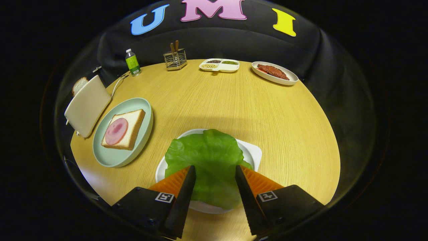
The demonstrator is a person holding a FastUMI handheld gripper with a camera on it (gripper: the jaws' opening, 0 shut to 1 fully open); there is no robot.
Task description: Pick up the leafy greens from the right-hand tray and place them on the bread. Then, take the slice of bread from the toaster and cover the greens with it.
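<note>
Green leaf (210, 160) between parted gripper (215, 172) fingers

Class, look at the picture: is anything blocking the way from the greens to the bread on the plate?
Nothing visible. The greens lie between the open gripper jaws; only bare table separates them from the bread.

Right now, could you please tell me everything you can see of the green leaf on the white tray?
The broad, crinkled green lettuce leaf looks smooth and slightly glossy, with faint veins and a wavy edge. It lies flat on the white rounded tray, covering most of it and overhanging its near rim. The open gripper straddles its near part, one finger on each side; whether they touch it is unclear.
</note>
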